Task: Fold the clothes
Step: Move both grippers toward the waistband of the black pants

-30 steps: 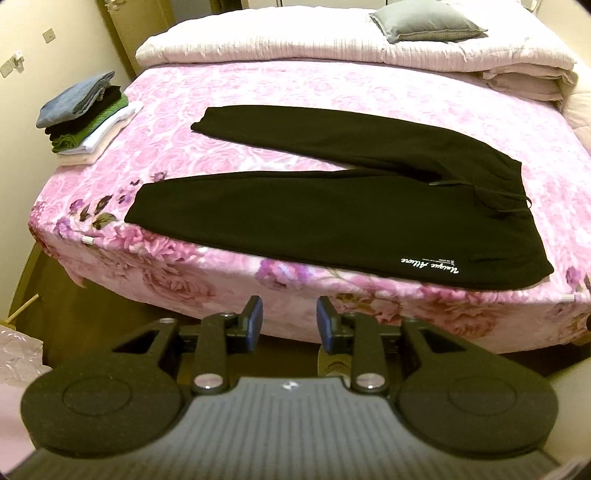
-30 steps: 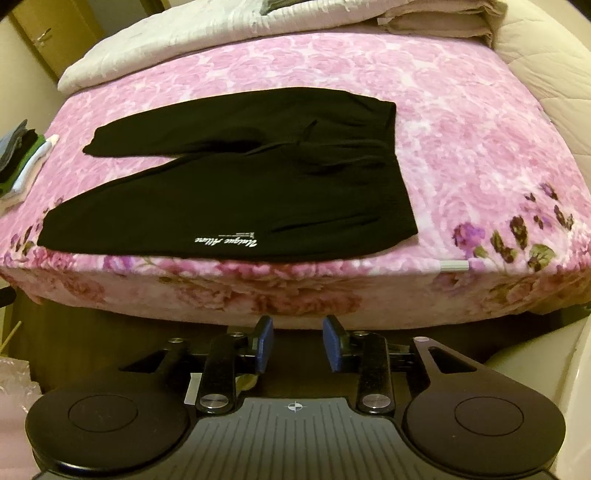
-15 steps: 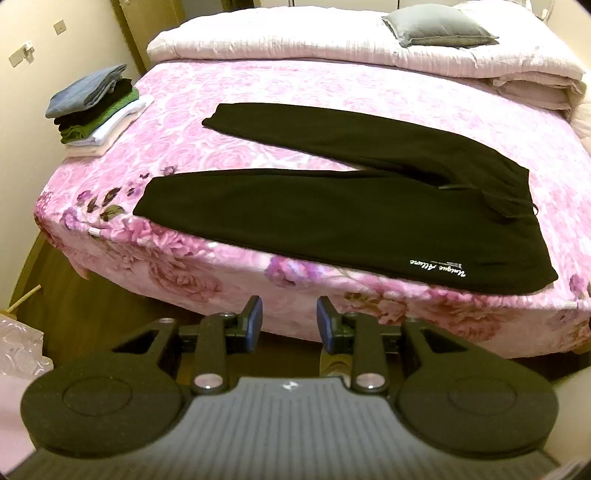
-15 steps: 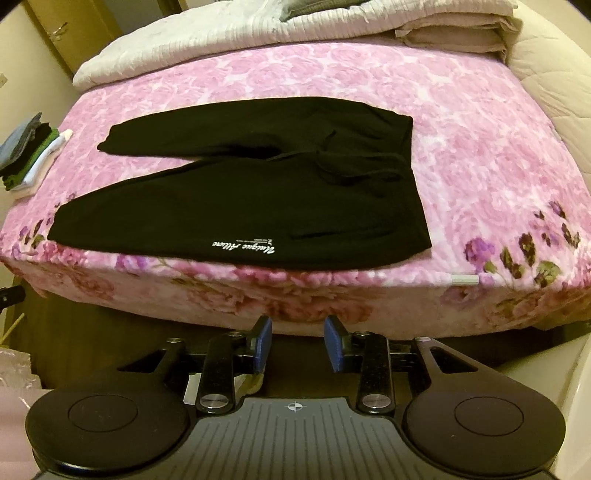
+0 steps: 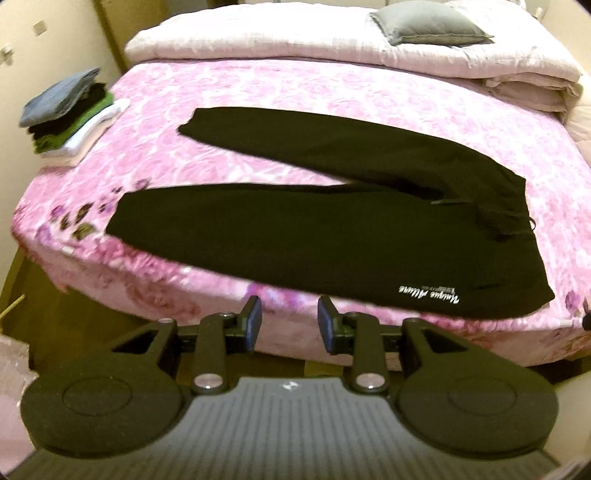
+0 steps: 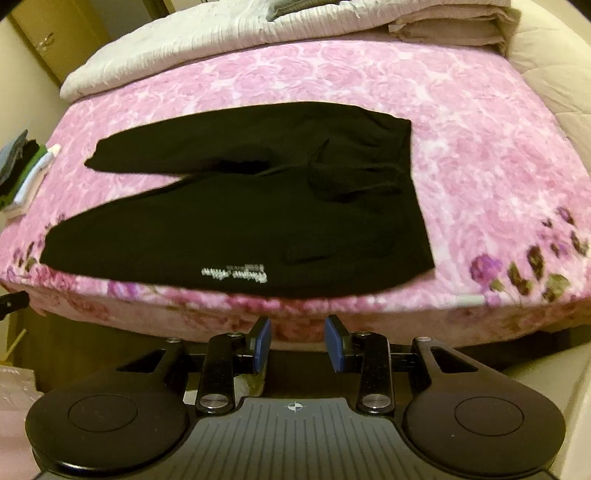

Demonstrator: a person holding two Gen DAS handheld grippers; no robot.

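I have black trousers spread flat on the bed, waist toward the right, both legs running left and parted in a narrow V. The near leg lies along the bed's front edge, with white lettering close to the hem of the waist end.

My left tongs sit in front of the bed's edge, just short of the near leg; the blue pads are parted with nothing between them. My right tongs are likewise parted and empty, held off the front of the mattress below the lettering.

The left view gives me things the right one barely shows: a stack of folded clothes at the bed's far left corner, seen whole, and a grey pillow on a pale quilt at the head. In the right view that stack is only a sliver at the left border, and the pillow is cut off at the top.

The right view, in turn, shows the waistband end square on, the bare pink sheet to the right of it, and a dark flower print at the near right corner. Both views are a little blurred.
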